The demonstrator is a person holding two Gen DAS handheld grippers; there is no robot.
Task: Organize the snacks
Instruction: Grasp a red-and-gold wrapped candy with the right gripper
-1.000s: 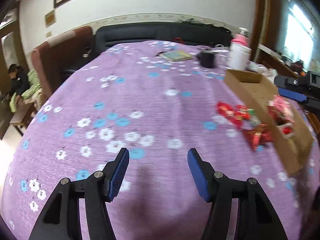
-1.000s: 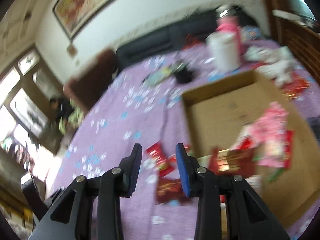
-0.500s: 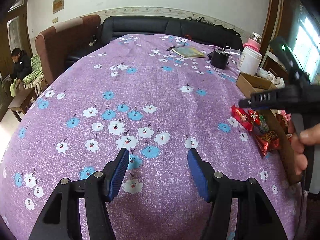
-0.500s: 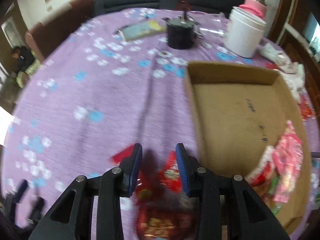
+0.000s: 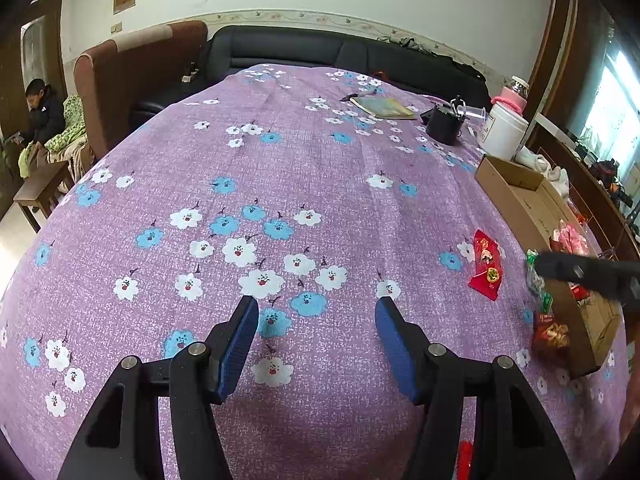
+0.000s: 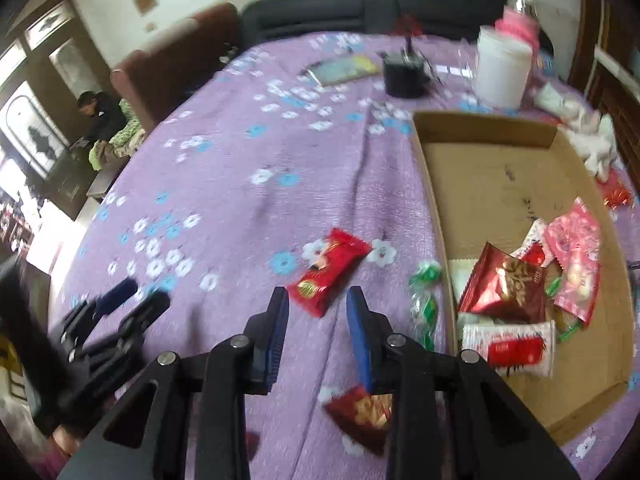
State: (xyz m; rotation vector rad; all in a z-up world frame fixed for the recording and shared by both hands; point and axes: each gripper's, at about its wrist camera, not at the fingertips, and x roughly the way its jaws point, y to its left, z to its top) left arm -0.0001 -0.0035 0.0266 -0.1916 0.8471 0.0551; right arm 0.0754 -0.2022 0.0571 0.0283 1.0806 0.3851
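R gripper (image 6: 316,320) jaws part open, empty, low centre of frame, red snack packet (image 6: 329,271) just above tips on worktop (image 6: 240,184). Cardboard box (image 6: 434,216) at right w/ several snacks. L gripper (image 5: 316,342) jaws wide open, empty

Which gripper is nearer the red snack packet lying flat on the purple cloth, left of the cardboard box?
Right. The right gripper hovers open just short of the red snack packet. The left gripper is open over bare cloth, well to the packet's left.
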